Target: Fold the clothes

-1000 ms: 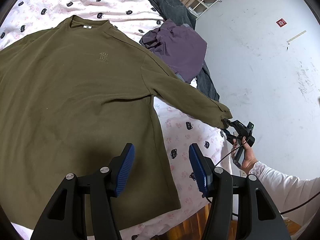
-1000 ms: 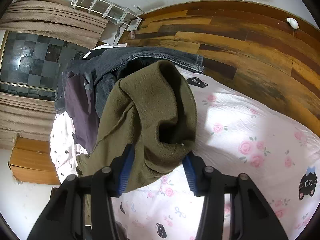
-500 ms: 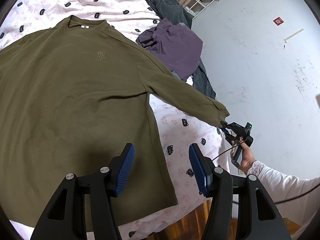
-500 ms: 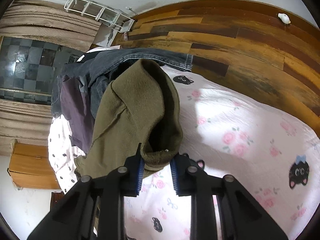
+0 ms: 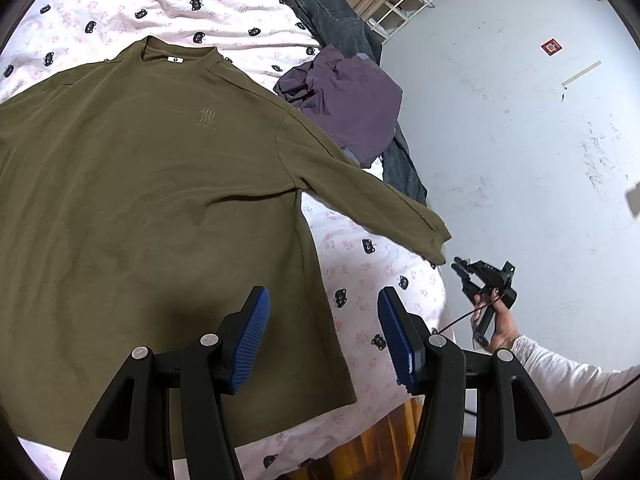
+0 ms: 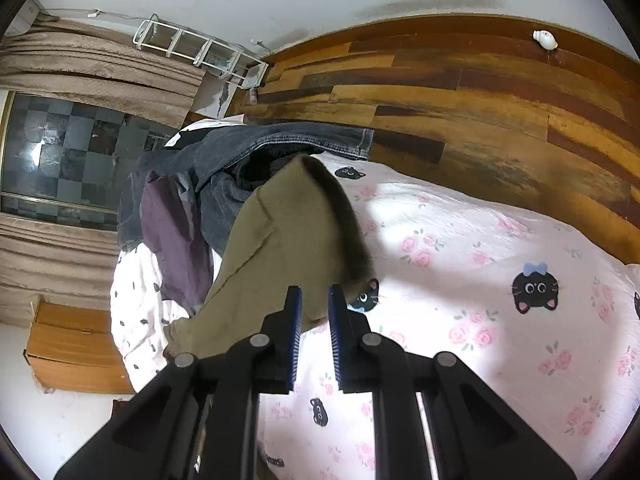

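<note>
An olive-green long-sleeved sweatshirt [image 5: 152, 200] lies face up and mostly flat on the bed sheet [image 5: 360, 272] — white, printed with pink flowers and black cat faces. It has a small tone-on-tone mark on the chest, a white tag inside the neckline and a few soft creases across the body. Its hem sits directly beneath the left gripper [image 5: 320, 332], whose blue-padded jaws stand spread with nothing between them.

One sleeve [image 5: 360, 196] stretches out straight toward the bed's edge, and its cuff [image 6: 332, 240] ends just ahead of the right gripper [image 6: 312, 316]. That gripper's jaws are narrow and opening; the cuff lies beyond the tips, apart from the pads (nothing is pinched). A hand [image 5: 496, 328] in a white sleeve carries it beside the bed.

Farther beyond the sleeve from the right gripper, a crumpled purple garment [image 5: 352, 108] rests against dark jeans [image 5: 332, 12].
</note>
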`<state>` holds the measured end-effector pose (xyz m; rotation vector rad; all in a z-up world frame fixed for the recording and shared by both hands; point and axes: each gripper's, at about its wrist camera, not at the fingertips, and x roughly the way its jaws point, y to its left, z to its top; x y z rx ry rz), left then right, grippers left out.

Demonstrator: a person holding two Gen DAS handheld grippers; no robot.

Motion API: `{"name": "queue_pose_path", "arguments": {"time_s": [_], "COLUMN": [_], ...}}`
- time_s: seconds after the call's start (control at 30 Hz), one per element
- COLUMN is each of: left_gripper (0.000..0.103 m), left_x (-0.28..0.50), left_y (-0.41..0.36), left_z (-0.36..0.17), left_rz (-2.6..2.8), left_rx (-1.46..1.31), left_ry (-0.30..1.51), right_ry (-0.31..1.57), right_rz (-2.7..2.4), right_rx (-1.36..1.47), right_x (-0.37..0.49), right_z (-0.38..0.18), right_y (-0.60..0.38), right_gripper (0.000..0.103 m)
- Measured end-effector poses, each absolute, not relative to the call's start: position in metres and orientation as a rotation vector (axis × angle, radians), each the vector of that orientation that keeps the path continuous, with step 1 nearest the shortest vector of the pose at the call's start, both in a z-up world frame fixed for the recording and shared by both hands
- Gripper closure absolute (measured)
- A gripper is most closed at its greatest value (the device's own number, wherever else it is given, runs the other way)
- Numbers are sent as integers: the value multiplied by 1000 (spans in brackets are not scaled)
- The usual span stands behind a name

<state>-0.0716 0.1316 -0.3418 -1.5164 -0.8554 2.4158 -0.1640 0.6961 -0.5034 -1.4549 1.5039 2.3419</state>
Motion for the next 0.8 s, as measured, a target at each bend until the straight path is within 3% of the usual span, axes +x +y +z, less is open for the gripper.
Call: {"name": "queue_pose_path", "arguments": {"time_s": [0.03,0.07,0.1,0.33,0.6,0.63,0.67,0.7,0.77,0.8], "left_gripper": [52,52,52,52,52,52,52,52,52,52], "left_x": [-71,-70,-69,-69,-76,-76,-76,-76,-76,-77], "left_y": [132,132,132,136,151,151,151,151,151,151], "left_z": [-342,-342,-342,-349,-347,-347,-348,-349,-349,-349], "left_rz": [2415,2415,2416,2404,2389,2390,2389,2388,2387,2386], "left_rx": [-1519,-1521,-1523,-1551,-1547,-1547,-1549,-1552,-1556,-1558], "left_ry": [-849,-842,-836,-847,-823,-824,-831,-837,-845,-847], "right_ry": [1484,1457,1430,1431,1358,1352,1341,1331,1318,1303], "right_rz": [2347,2363,2380,2368,2285,2318,2335,2349,2364,2375], "right_rx": [-1442,-1425,-1408,-1509,-1753,-1751,-1765,-1780,-1817,-1826], "right_x": [-166,-169,-173,-215,-239,-239,-237,-235,-229,-225], "right_z": [-500,-496,-491,-501,-553,-552,-552,-551,-551,-549], "right_y": [698,700,701,700,656,651,648,647,644,642], "right_gripper": [60,21,8,8,8,8,16,46,88,88]}}
